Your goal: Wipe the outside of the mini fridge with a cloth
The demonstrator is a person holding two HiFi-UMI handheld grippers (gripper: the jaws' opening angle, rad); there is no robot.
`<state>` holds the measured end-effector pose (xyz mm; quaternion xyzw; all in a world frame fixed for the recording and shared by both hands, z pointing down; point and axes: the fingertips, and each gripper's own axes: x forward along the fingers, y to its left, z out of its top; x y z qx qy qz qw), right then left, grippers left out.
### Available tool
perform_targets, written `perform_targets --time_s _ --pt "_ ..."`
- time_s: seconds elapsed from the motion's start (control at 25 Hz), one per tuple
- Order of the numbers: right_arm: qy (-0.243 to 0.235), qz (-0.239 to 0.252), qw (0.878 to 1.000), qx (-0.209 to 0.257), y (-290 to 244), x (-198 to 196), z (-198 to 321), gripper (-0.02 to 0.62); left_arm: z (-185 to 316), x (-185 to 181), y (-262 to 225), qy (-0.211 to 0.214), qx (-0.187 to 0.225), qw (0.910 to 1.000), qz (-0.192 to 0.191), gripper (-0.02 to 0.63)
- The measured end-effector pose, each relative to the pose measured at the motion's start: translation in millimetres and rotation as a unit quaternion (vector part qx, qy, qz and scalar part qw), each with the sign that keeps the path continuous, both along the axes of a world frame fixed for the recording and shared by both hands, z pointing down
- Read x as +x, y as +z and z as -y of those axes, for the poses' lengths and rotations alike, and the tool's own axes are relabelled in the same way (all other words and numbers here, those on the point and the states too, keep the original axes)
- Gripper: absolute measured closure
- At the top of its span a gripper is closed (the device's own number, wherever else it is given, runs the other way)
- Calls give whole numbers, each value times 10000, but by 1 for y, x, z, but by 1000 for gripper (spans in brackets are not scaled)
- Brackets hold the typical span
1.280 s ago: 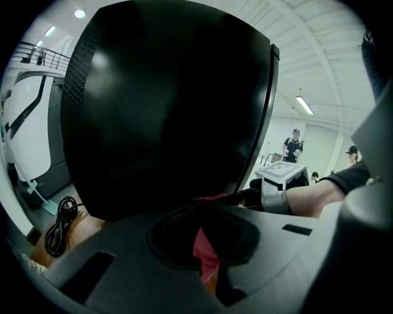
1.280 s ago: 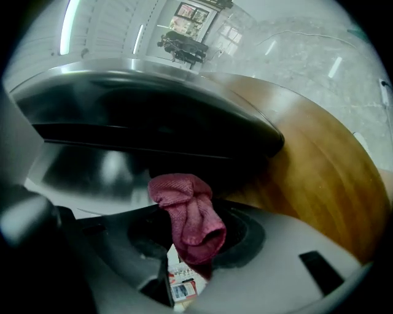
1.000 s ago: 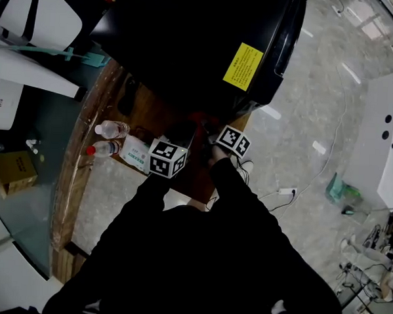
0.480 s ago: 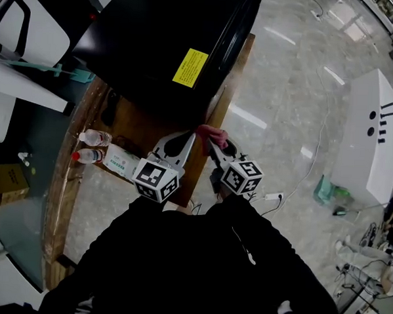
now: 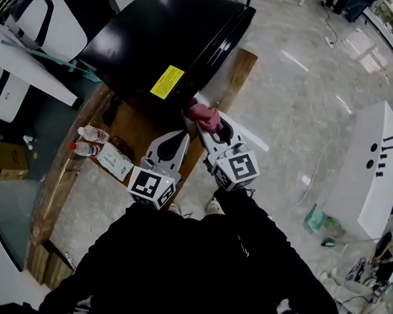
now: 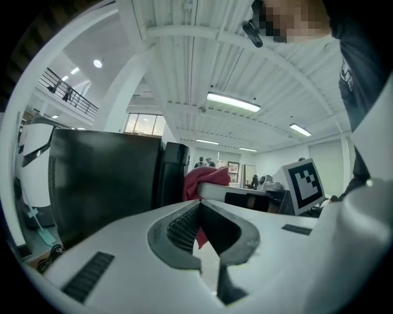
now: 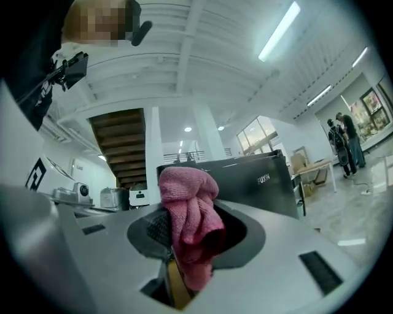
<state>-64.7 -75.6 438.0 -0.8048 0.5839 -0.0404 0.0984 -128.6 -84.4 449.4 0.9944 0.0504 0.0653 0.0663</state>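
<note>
The pink cloth (image 5: pixel 204 114) is clamped in the right claw (image 5: pixel 210 125), close to the front edge of the black mini fridge (image 5: pixel 163 40), beside its yellow label (image 5: pixel 166 81); whether the fridge is touched cannot be told. The left claw (image 5: pixel 178 137) is held closed and empty, just before the fridge. The fridge is carried by a wooden surface (image 5: pixel 136 123), where two water bottles (image 5: pixel 91 136) are laid near it.

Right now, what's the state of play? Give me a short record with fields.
fridge: black, yellow sticker on top, stands on table
table: wooden; two bottles and a pack beside fridge
right gripper: shut on cloth, by fridge's front; contact unclear
cloth: pink, bunched
left gripper: shut, empty
</note>
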Motion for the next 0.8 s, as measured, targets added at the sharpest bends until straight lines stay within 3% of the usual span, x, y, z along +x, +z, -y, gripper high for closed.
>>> perform_targets --time_s 0.24,0.48,0.8 --pt "-583 49 9983 47 -2 16 17 449 -5 12 -3 -654 158 9977 24 600" --pt "-845 203 9962 37 2 39 14 449 -17 36 -7 -1086 284 9937 4 600" --pt "-1093 222 9936 -180 14 92 11 448 -42 84 -12 -1323 330 9907 -9 600"
